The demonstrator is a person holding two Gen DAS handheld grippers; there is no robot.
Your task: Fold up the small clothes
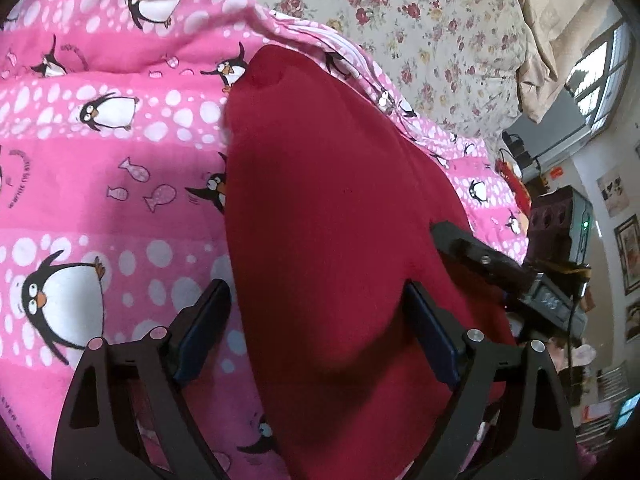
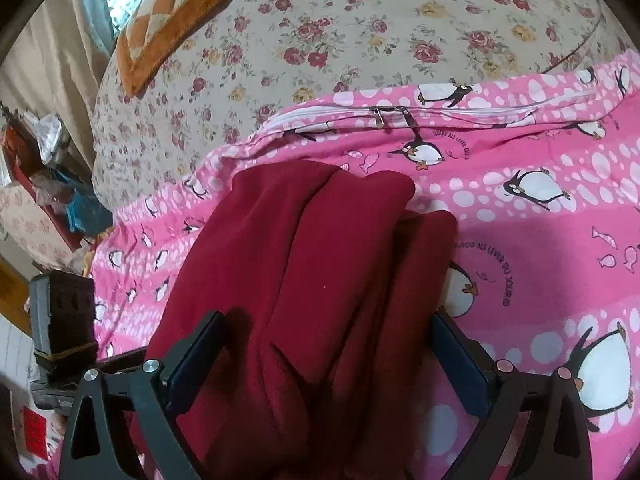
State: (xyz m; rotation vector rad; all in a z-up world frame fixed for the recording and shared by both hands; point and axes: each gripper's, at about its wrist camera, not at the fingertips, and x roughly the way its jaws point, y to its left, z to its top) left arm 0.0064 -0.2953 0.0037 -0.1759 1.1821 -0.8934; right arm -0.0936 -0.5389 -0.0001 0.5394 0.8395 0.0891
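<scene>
In the left wrist view the left gripper [image 1: 316, 332] is hanging over a dark red garment [image 1: 340, 208] with its jaws spread wide and gripping nothing; the cloth is running between the two fingers and away toward twelve o'clock, ending in a rounded tip near the top centre. The garment is lying on a pink penguin-print blanket [image 1: 100, 140], which is spreading out at nine o'clock, and a floral bedsheet [image 1: 420, 20] is showing beyond it at one o'clock. At three o'clock the other gripper's dark body is poking in over the cloth's right edge. In the right wrist view the right gripper [image 2: 328, 354] is likewise standing released, jaws apart, with the red garment [image 2: 312, 264] bunched in long lengthwise folds between the fingers and reaching toward twelve o'clock. Its far end is lying short of the blanket's zipper [image 2: 384, 114]. The pink blanket [image 2: 540, 220] is filling the three o'clock side. The garment's long axis is lining up with both grippers' fingers, so each is sitting at the near end. Judging by this, both are about equally close, and the likely next move is pinching the near edge.
</scene>
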